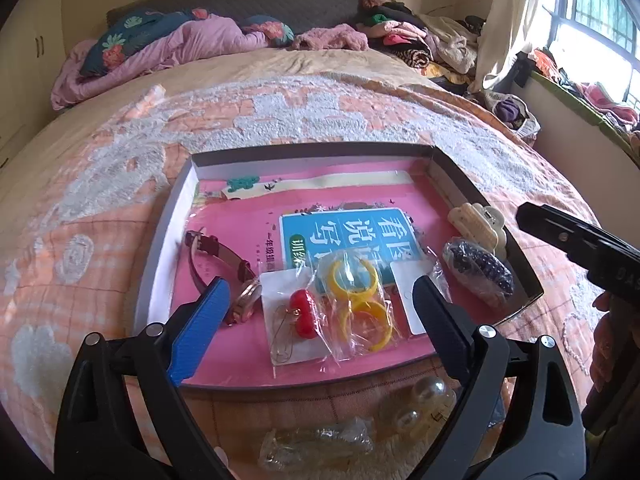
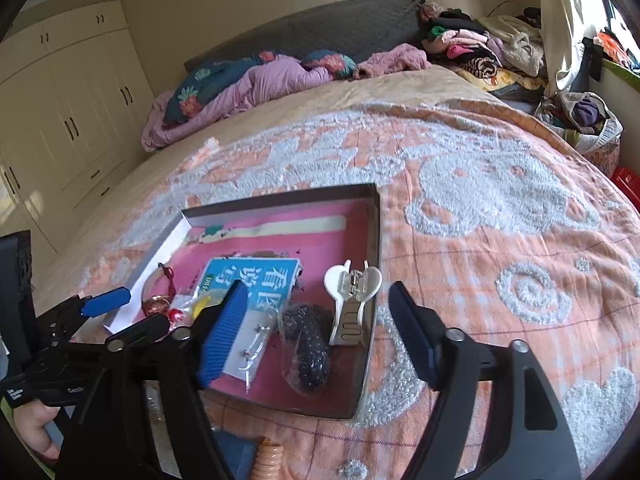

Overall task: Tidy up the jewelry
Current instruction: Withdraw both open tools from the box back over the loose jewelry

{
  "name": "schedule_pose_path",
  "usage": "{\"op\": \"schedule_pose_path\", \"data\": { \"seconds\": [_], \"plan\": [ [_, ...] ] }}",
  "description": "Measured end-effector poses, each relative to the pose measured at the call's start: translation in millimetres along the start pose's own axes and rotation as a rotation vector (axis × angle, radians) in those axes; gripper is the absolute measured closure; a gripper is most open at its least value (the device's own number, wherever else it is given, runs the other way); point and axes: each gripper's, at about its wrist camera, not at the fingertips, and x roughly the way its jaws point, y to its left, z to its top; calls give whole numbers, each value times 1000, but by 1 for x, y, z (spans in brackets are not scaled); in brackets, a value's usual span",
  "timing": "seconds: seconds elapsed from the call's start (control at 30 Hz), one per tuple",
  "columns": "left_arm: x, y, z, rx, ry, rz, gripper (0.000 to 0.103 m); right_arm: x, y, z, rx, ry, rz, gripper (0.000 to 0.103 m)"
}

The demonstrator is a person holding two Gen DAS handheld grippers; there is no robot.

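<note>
Both grippers hang with jaws spread and nothing between them: the left gripper (image 1: 320,300) above bagged red earrings (image 1: 303,313) and yellow rings (image 1: 360,304), the right gripper (image 2: 320,308) over a beaded piece (image 2: 308,356) and white hair claw (image 2: 352,300). All lie in a shallow tray (image 1: 168,232) on the bed's orange blanket (image 2: 500,240). Clear bagged items (image 1: 320,444) nearest the camera stay hard to identify. Clothes (image 2: 472,44) heap far right.

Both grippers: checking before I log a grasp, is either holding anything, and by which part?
Nothing is held. The left gripper and right gripper both stand open over the shallow grey cardboard tray.
</note>
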Motion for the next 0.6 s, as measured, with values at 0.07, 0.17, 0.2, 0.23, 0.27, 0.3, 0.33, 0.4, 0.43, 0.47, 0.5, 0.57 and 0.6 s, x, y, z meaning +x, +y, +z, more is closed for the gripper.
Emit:
{"op": "schedule_pose_path", "data": {
  "seconds": [0.07, 0.17, 0.2, 0.23, 0.27, 0.3, 0.33, 0.4, 0.43, 0.47, 0.5, 0.57, 0.6],
  "plan": [
    [-4, 1, 1, -8, -8, 2, 10, -7, 0, 2, 0, -21, 3, 20],
    [-12, 3, 2, -16, -20, 1, 10, -16, 0, 4, 0, -44, 16, 18],
    [-14, 3, 2, -18, -25, 3, 10, -19, 1, 5, -3, -51, 17, 18],
    [-17, 4, 3, -20, -29, 3, 10, -21, 2, 5, -7, -56, 18, 18],
    [-20, 4, 3, -22, -34, 3, 10, -25, 3, 5, -13, -66, 21, 18],
    [-22, 4, 3, -23, -36, 4, 10, -28, 4, 5, -18, -71, 21, 18],
    [-25, 4, 3, -26, -42, 4, 10, -31, 5, 5, -22, -78, 22, 18],
    [-29, 5, 4, -31, -49, 5, 10, -36, 7, 6, -31, -90, 27, 18],
    [-32, 5, 4, -34, -53, 6, 10, -39, 8, 6, -36, -97, 27, 18],
    [-35, 6, 4, -37, -58, 6, 10, -42, 10, 6, -39, -102, 28, 18],
    [-37, 6, 5, -39, -60, 5, 10, -45, 11, 6, -43, -107, 32, 18],
    [-43, 7, 6, -42, -67, 5, 10, -50, 13, 6, -48, -115, 32, 18],
    [-45, 7, 6, -42, -71, 5, 10, -54, 14, 5, -50, -121, 33, 18]
  ]
}}
